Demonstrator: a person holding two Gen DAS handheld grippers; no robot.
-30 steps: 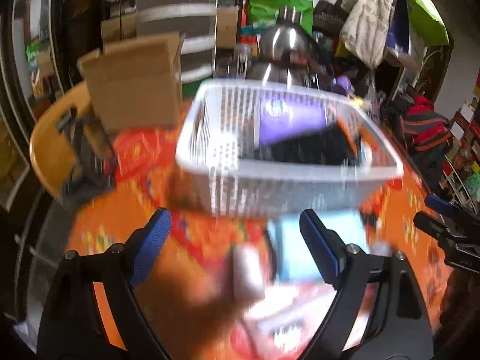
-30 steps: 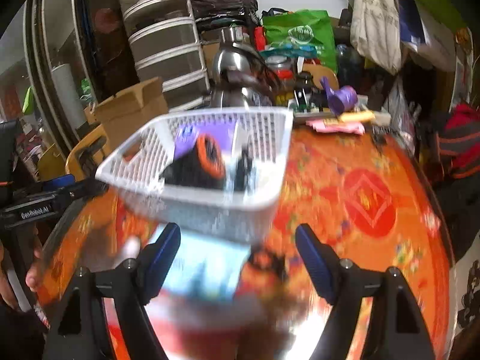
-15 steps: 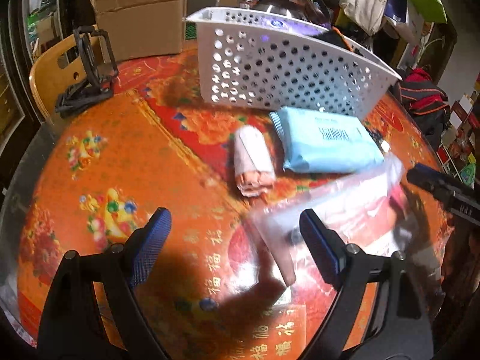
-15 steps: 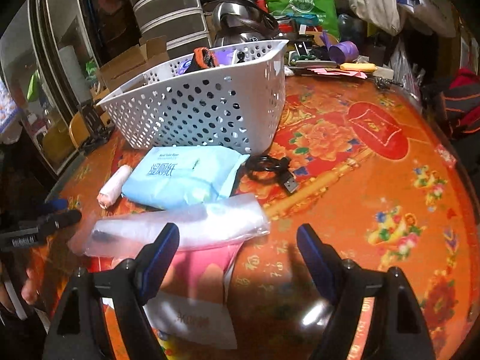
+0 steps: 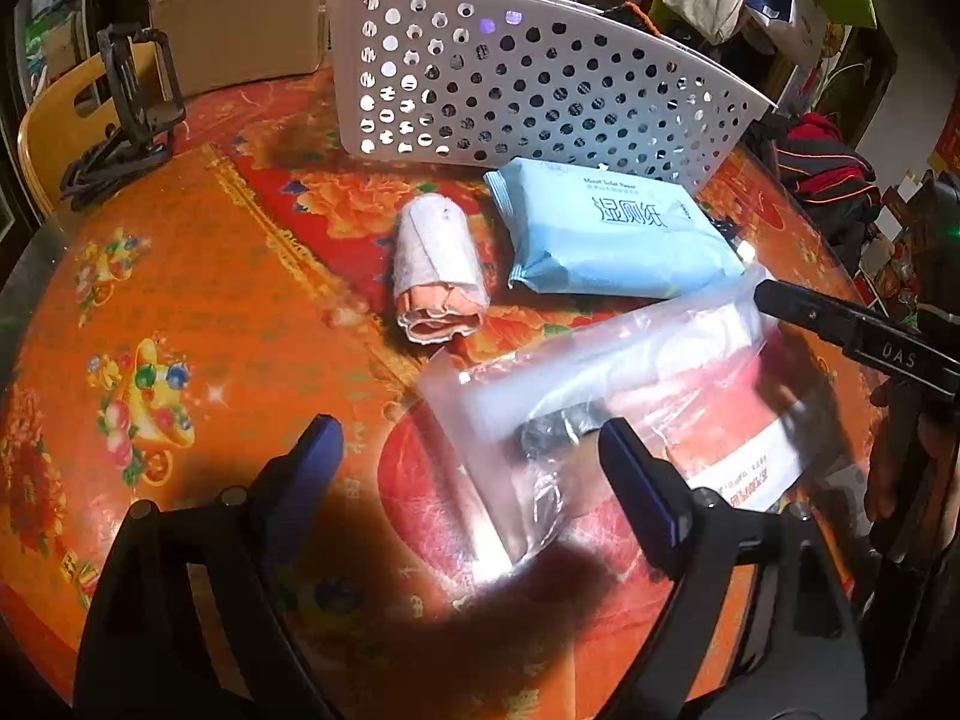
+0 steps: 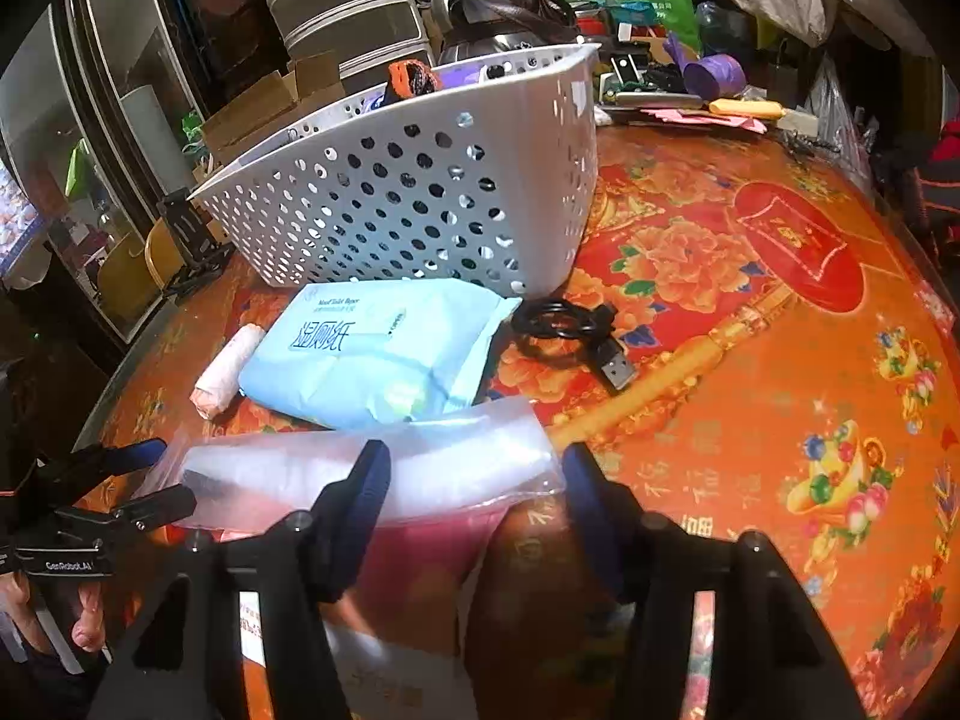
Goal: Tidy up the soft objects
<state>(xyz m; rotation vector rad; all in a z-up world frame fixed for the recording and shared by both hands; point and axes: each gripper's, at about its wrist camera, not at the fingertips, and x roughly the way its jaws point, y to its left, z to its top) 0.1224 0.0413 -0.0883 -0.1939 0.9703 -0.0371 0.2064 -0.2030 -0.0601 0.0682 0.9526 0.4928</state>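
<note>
A clear plastic bag (image 5: 606, 396) with white and pink contents lies on the orange table. My left gripper (image 5: 471, 456) is open just before its near end. My right gripper (image 6: 474, 474) is open, its jaws straddling the bag's (image 6: 372, 474) right end. A blue wet-wipes pack (image 5: 606, 234) and a rolled white-and-pink cloth (image 5: 435, 267) lie between the bag and the white perforated basket (image 5: 528, 90). The pack (image 6: 372, 348), the cloth (image 6: 225, 369) and the basket (image 6: 420, 192) also show in the right wrist view. The basket holds dark, orange and purple items.
A black USB cable (image 6: 567, 333) lies right of the wipes pack. A black phone stand (image 5: 129, 114) and a cardboard box (image 5: 240, 30) are at the far left. Clutter, kettles and bags stand behind the basket. A wooden chair (image 5: 54, 114) is beside the table.
Both grippers have dropped lower and moved in toward the plastic bag. The right gripper now straddles the bag's end, with its jaws narrower than before.
</note>
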